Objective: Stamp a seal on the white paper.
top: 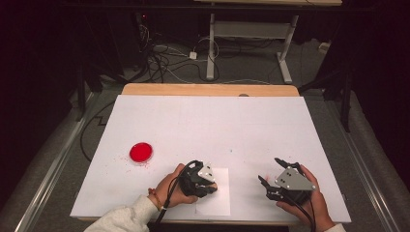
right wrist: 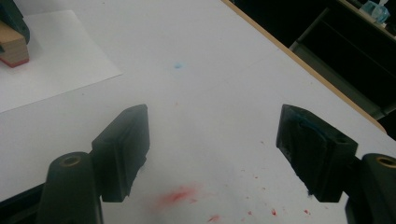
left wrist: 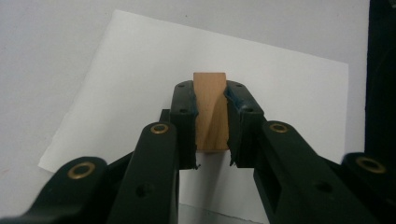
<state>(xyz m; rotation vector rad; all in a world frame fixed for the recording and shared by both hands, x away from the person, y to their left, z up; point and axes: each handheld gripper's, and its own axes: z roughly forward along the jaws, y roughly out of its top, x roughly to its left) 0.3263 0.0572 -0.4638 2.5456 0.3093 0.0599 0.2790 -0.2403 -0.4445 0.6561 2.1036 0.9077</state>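
My left gripper (left wrist: 210,95) is shut on a small wooden block (left wrist: 210,112), its pads pressing both sides. It holds the block just over a white sheet of paper (left wrist: 140,74) near the table's front edge. From the right gripper view the block (right wrist: 12,44) shows a red underside close to the paper (right wrist: 56,60). In the high view the left gripper (top: 211,186) sits on the paper (top: 220,203), gripped by a hand. My right gripper (top: 272,170) rests to the right with jaws wide apart; nothing lies between them (right wrist: 215,140). A round red dish (top: 141,152) lies at the left.
The white tabletop (top: 208,121) has a wooden far edge (top: 208,89). Red specks and a red smear (right wrist: 180,196) mark the surface by the right gripper, and a faint blue dot (right wrist: 177,66) lies farther out. Cables and a desk frame (top: 246,43) stand beyond the table.
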